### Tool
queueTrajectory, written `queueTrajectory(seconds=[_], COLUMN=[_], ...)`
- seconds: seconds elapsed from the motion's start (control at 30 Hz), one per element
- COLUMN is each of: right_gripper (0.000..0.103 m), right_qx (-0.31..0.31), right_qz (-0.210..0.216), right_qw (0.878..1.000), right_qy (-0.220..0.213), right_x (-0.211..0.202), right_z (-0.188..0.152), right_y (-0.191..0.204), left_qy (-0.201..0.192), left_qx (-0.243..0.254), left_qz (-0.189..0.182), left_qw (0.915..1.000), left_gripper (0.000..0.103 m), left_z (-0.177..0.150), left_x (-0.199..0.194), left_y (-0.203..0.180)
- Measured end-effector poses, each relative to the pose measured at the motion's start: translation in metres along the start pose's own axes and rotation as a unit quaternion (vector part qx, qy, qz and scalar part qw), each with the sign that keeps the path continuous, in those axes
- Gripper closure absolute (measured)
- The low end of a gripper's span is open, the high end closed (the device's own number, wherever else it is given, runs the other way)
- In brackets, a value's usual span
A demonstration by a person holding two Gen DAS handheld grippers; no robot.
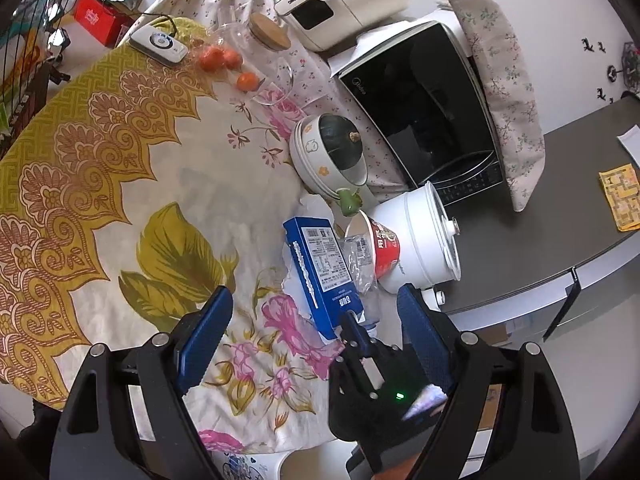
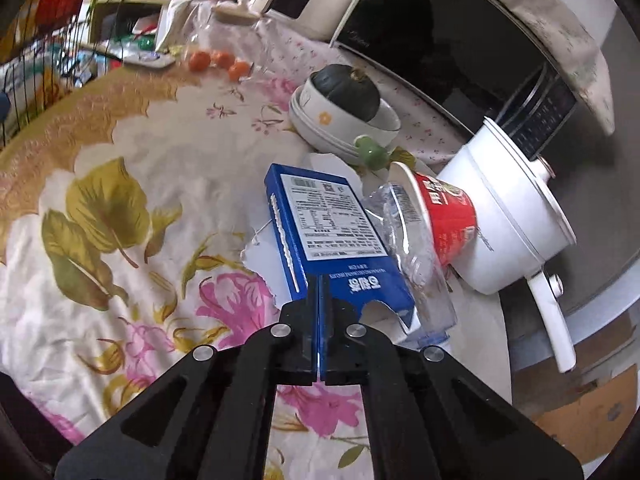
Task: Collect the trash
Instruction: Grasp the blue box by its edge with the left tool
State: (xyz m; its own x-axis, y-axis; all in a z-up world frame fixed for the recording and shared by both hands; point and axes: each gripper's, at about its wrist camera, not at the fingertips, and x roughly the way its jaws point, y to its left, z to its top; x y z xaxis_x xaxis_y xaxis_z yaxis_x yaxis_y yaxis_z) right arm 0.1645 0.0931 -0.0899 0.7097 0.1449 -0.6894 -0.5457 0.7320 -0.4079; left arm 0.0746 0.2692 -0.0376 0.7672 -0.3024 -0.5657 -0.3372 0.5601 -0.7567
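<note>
Black arms of the right claw (image 2: 319,312) fill the bottom of its own view, and its two fingers are pressed together on the near end of the blue carton (image 2: 320,224), so it holds the carton by the torn edge. I judge the task is only at its beginning: the carton is gripped but it lies on the flowered tablecloth (image 2: 120,208), and nothing seems collected yet. Just to the right of the claw, touching the carton, is a crushed clear plastic bottle (image 2: 416,264), and beyond it a red paper noodle cup (image 2: 444,220) lying on its side; a torn piece of white paper (image 2: 260,258) shows from under the carton on the left. These three are left to pick, I think. The left claw (image 1: 316,312) is wide open and holds nothing; it hovers near, with the carton between its fingers in its own view. A white pot (image 2: 508,216) leans close behind the cup, and a bowl with a dark squash (image 2: 344,96) stands further ahead, so lifting must avoid them.
</note>
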Motion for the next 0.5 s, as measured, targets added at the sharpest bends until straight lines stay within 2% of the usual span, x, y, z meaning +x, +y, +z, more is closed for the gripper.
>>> queueTrajectory(seconds=[0.17, 0.23, 0.27, 0.3, 0.37, 0.4, 0.5], right_gripper=[0.101, 0.077, 0.057, 0.048, 0.046, 0.04, 0.026], right_qx=[0.072, 0.134, 0.162, 0.192, 0.219, 0.227, 0.255], right_qz=[0.022, 0.04, 0.045, 0.05, 0.058, 0.058, 0.055], right_qw=[0.997, 0.99, 0.986, 0.98, 0.974, 0.972, 0.965], right_qy=[0.007, 0.002, -0.003, -0.007, -0.004, -0.001, -0.007], right_x=[-0.005, -0.016, -0.022, -0.031, -0.043, -0.048, -0.068], right_z=[-0.005, -0.015, -0.023, -0.034, -0.053, -0.062, -0.092], right_y=[-0.033, -0.053, -0.062, -0.072, -0.081, -0.083, -0.091], left_qy=[0.007, 0.037, 0.051, 0.071, 0.118, 0.146, 0.191], left_qx=[0.01, 0.032, 0.034, 0.026, -0.02, -0.052, -0.111], left_qz=[0.003, 0.01, 0.01, 0.006, -0.023, -0.05, -0.095], left_qw=[0.9999, 0.9988, 0.998, 0.9971, 0.9925, 0.9867, 0.9706], left_gripper=[0.021, 0.021, 0.021, 0.021, 0.021, 0.021, 0.021], left_z=[0.001, -0.001, -0.004, -0.008, -0.019, -0.024, -0.04], left_x=[0.002, 0.017, 0.025, 0.036, 0.062, 0.079, 0.12], left_y=[-0.003, -0.009, -0.01, -0.007, 0.003, 0.008, 0.014])
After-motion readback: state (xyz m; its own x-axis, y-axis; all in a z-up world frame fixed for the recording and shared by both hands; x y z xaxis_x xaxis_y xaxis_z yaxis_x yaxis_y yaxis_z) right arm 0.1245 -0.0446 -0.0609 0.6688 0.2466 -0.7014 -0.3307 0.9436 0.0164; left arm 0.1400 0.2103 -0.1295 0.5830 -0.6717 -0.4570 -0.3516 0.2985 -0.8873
